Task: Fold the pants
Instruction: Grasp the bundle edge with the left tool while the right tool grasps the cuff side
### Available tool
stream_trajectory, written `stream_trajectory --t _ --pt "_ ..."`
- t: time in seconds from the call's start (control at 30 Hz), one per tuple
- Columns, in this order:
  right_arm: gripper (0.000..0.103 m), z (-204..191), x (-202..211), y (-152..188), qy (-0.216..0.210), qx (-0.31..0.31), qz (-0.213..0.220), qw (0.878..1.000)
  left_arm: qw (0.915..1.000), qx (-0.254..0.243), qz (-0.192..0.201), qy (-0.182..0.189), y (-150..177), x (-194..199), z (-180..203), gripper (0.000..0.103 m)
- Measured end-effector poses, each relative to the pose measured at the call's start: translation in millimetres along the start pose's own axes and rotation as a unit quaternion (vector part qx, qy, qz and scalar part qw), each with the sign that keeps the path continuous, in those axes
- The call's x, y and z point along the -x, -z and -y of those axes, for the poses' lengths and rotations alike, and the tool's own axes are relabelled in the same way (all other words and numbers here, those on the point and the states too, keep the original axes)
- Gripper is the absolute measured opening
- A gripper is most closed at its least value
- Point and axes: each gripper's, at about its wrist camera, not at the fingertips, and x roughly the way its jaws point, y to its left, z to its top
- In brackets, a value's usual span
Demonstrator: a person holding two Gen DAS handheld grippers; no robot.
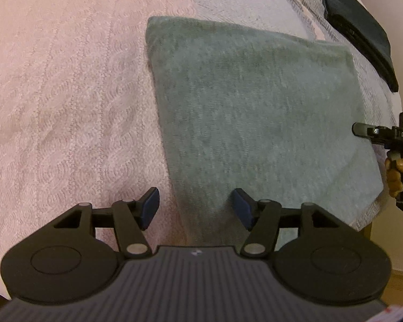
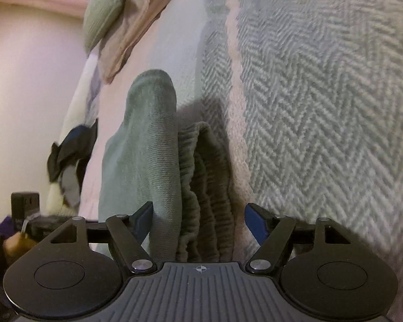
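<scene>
The green pants (image 1: 255,123) lie folded on the bed (image 1: 67,94). Both tools gape empty — left tool (image 1: 196,206) at the near edge, right tool (image 2: 198,220) straddling the waistband. I'd press the layers flat, edges aligned.

The pants (image 1: 255,123) are grey-green, soft ribbed cloth, folded into a flat, neat rectangle lying on the bed. From the right wrist view, their gathered elastic waistband (image 2: 207,187) sits stacked under a rounded fold.
</scene>
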Motion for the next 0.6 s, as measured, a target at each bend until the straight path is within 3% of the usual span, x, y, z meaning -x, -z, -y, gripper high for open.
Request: stream_trajectory --t 0.2,0.4,0.43,0.5,0.57,0.6 --pt "0.069 3.5 -14.7 -14.7 -0.008 0.03 -0.03 0.999 0.9978 0.054 0.034 -0.014 19.3 10.0 1.1 0.055" --pt "0.066 2.5 -19.7 -14.8 -0.015 0.029 -0.044 0.998 0.9931 0.099 0.062 -0.004 37.4 16.0 9.2 0.055" --pt "0.057 1.6 -20.4 -15.3 -0.018 0.025 -0.049 0.998 0.9921 0.107 0.066 -0.003 41.5 17.0 9.5 0.055" --pt "0.05 0.1 -20.2 -15.6 -0.019 0.016 -0.049 0.998 0.9906 0.116 0.073 0.0 49.5 18.7 10.0 0.055" --pt "0.031 -6.7 -12.0 -15.9 -0.02 0.012 -0.044 0.999 0.9901 0.118 0.076 0.005 54.2 19.7 10.1 0.055" --pt "0.029 -10.7 -5.7 -15.5 -0.017 0.017 -0.04 0.999 0.9897 0.12 0.078 0.009 55.2 21.3 8.1 0.055"
